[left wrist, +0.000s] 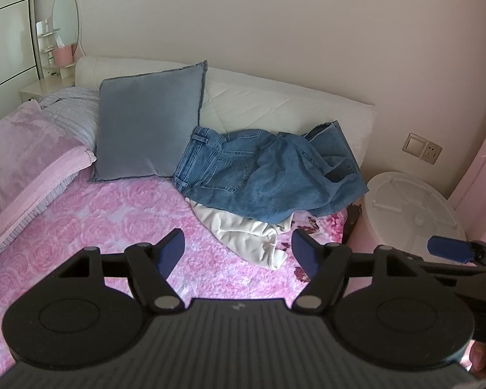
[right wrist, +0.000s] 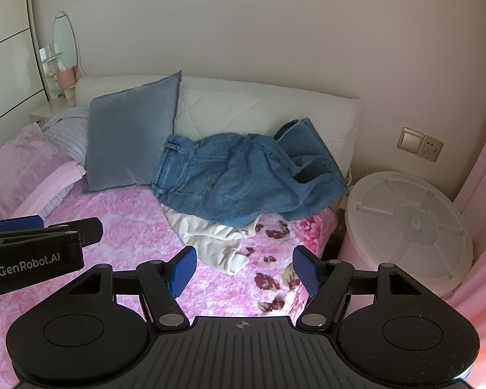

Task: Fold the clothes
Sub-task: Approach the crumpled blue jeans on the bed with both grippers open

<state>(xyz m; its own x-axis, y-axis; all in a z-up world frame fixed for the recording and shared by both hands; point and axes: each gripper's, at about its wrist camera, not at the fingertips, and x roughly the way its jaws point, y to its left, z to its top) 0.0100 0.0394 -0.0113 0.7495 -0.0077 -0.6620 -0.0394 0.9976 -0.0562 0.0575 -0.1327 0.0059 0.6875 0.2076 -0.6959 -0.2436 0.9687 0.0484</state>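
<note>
Jeans crumpled at the bed's head

Denim jeans point(left wrist: 259, 175), rumpled and unfolded, lie near the bed's point(left wrist: 120, 214) far right corner atop a creased cream garment point(left wrist: 243, 233). Left gripper point(left wrist: 238, 254) and right gripper point(right wrist: 244, 270) both gape, empty.

Right gripper point(right wrist: 244, 270) wide open and empty over pink bedspread point(right wrist: 139, 227), crumpled jeans point(right wrist: 243, 175) ahead atop cream garment point(right wrist: 210, 240), left gripper point(right wrist: 39, 227) at its left, white bin point(right wrist: 408, 223) at right.

- Jeans point(left wrist: 262, 175) on bed point(left wrist: 129, 220), overlapping pale garment point(left wrist: 243, 230) nearer the camera.
- Cushion point(left wrist: 149, 123) left of jeans, against headboard point(left wrist: 275, 103).
- Round bin point(left wrist: 411, 207) right of bed.
</note>
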